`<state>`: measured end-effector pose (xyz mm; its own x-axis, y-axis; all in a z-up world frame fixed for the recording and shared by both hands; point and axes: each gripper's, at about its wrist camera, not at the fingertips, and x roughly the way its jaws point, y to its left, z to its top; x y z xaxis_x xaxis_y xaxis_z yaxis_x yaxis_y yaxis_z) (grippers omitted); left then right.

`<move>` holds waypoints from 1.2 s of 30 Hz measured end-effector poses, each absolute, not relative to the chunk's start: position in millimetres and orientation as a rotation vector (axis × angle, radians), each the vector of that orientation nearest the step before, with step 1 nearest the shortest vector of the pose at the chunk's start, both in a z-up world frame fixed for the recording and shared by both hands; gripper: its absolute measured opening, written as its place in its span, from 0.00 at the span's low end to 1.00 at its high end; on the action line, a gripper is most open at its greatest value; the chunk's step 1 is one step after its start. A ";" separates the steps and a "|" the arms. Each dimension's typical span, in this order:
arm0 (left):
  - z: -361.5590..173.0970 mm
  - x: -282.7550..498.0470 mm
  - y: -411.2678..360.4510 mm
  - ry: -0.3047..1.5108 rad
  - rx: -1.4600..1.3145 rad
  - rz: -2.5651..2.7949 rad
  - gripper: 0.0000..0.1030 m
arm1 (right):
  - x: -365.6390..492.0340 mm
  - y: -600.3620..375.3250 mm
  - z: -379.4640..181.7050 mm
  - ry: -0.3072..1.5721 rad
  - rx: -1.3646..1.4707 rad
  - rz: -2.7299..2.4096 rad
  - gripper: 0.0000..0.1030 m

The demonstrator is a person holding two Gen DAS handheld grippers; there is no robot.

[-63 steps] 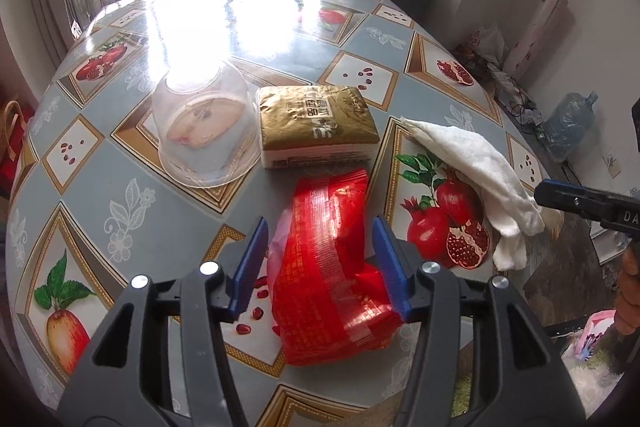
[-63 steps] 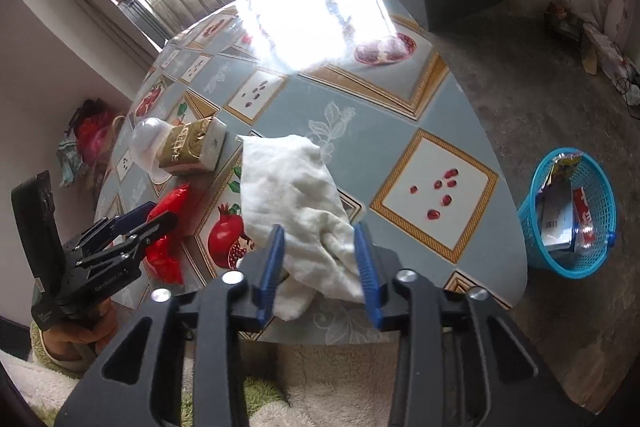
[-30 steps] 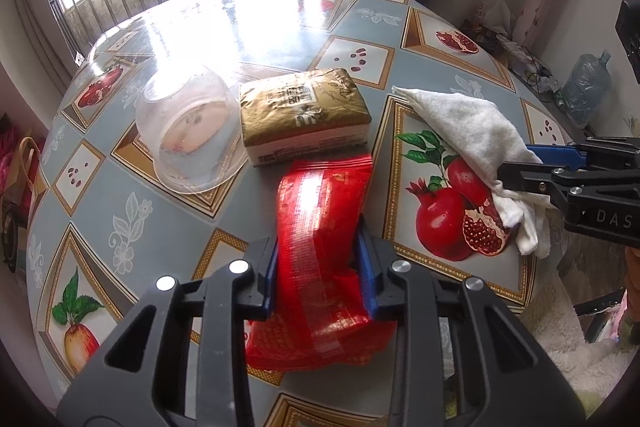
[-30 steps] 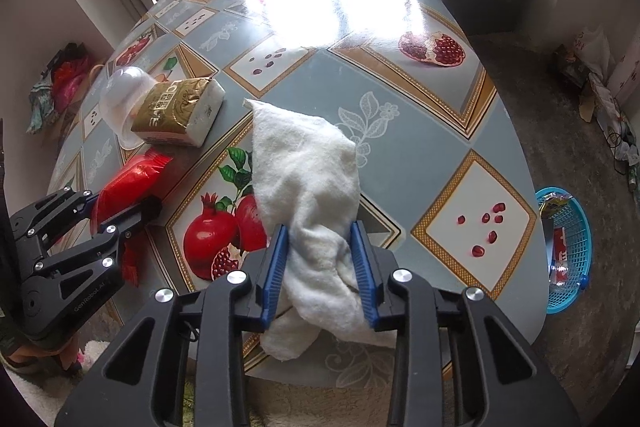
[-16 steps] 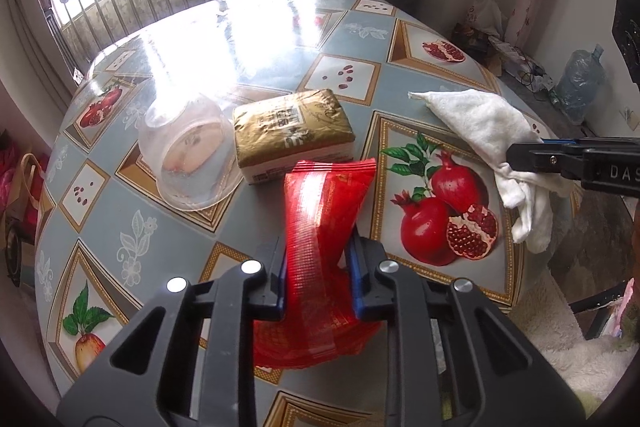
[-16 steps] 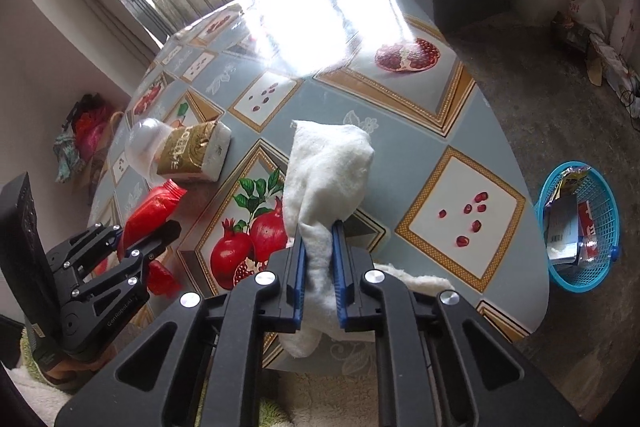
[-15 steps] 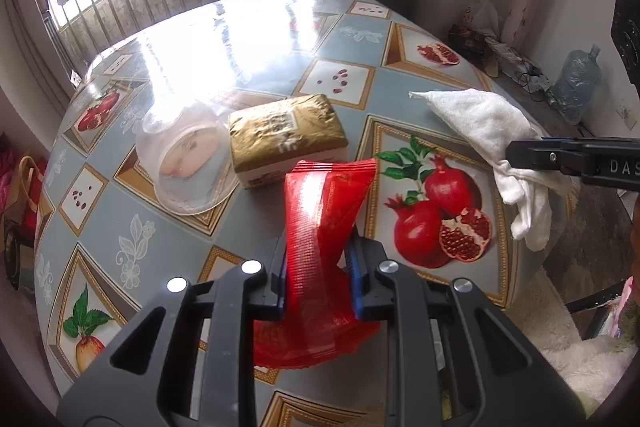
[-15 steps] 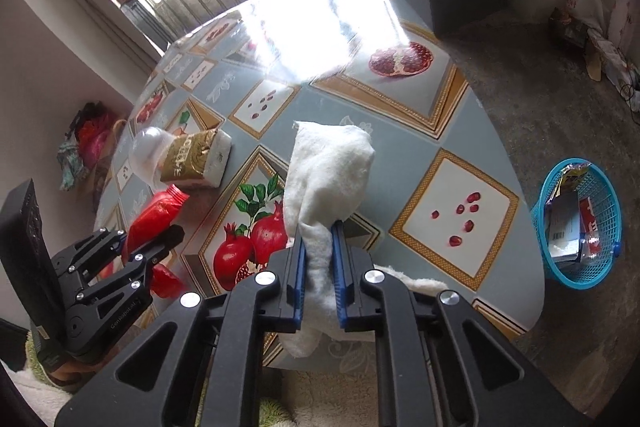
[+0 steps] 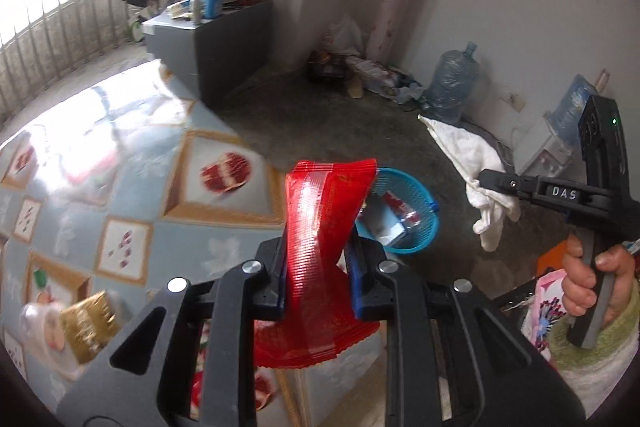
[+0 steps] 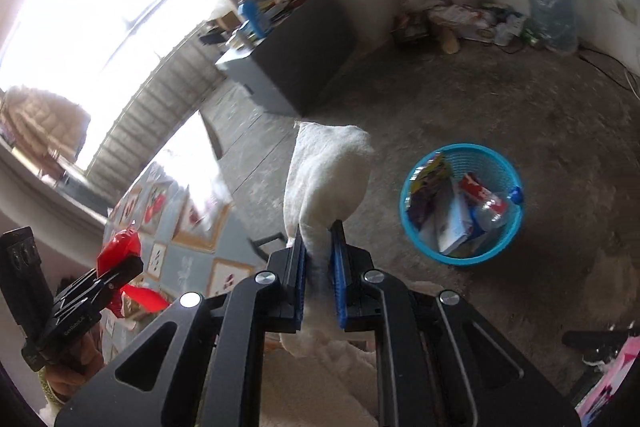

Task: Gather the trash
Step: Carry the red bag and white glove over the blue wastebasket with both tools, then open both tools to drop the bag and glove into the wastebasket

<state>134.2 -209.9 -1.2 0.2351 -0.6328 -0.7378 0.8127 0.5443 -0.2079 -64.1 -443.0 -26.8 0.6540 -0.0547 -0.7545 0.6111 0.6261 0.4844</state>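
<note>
Blue-padded, the left gripper [image 9: 318, 259] clamps the red wrapper [image 9: 320, 227] upright above the table [image 9: 152, 195] edge — the right gripper [image 10: 318, 267] pinches the white cloth [image 10: 324, 179] aloft, left of the blue basket [image 10: 460, 255] on the floor.

The right gripper [image 9: 486, 177] reads "DAS"; print on the left gripper [image 10: 130, 265] seems illegible.

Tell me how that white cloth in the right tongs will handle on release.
The white cloth looks floppy: it sags in folds either side of the right tongs. Probably light, since a narrow pinch carries it. It may drape over the blue basket's rim rather than drop in cleanly.
</note>
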 end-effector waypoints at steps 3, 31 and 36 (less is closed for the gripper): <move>-15.9 140.9 -273.3 0.949 0.262 -1.093 0.20 | -82.6 -479.4 -50.1 0.765 0.907 -0.523 0.12; -117.1 115.0 -483.6 1.087 0.415 -1.112 0.55 | -66.2 -590.6 -211.6 0.807 1.162 -0.674 0.51; -77.6 118.6 -453.8 1.019 0.398 -1.134 0.56 | -74.2 -565.4 -168.5 0.794 1.054 -0.665 0.58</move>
<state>118.6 -453.8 -77.6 0.0592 -0.5552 -0.8296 0.8839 0.4154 -0.2149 -74.2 -565.4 -168.5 0.5546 -0.1005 -0.8260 0.7956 0.3549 0.4910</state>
